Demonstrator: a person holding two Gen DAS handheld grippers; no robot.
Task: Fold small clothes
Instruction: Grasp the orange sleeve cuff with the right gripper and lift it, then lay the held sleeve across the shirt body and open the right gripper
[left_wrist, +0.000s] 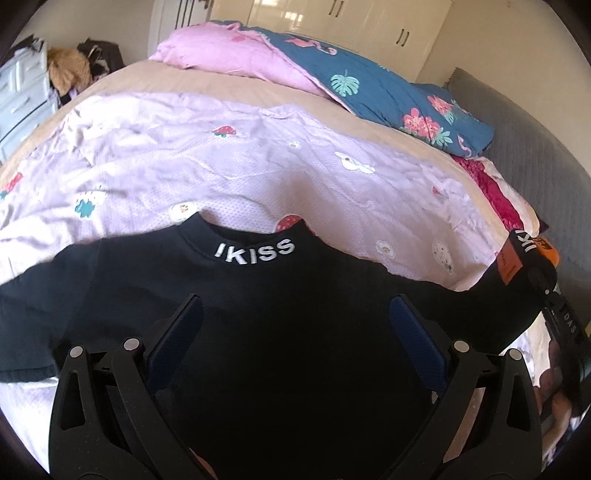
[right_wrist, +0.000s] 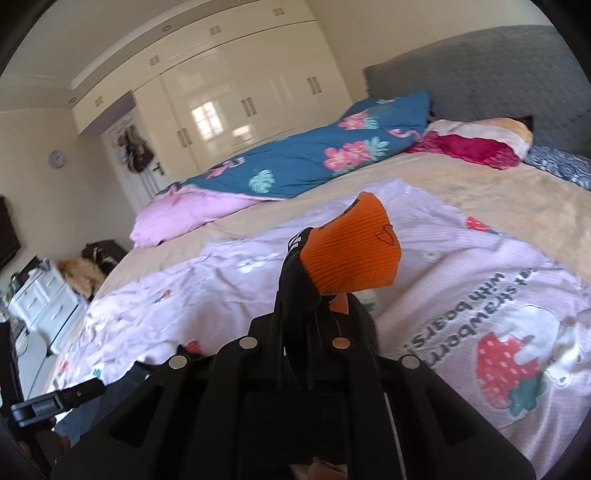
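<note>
right wrist: claw (right_wrist: 314, 295) pinches orange cuff (right_wrist: 351, 251).

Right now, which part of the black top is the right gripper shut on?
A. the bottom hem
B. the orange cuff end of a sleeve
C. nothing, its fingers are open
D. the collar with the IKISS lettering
B: in the right wrist view the right gripper is shut on the sleeve of the black top, just behind the orange cuff, which is lifted above the bed.
</note>
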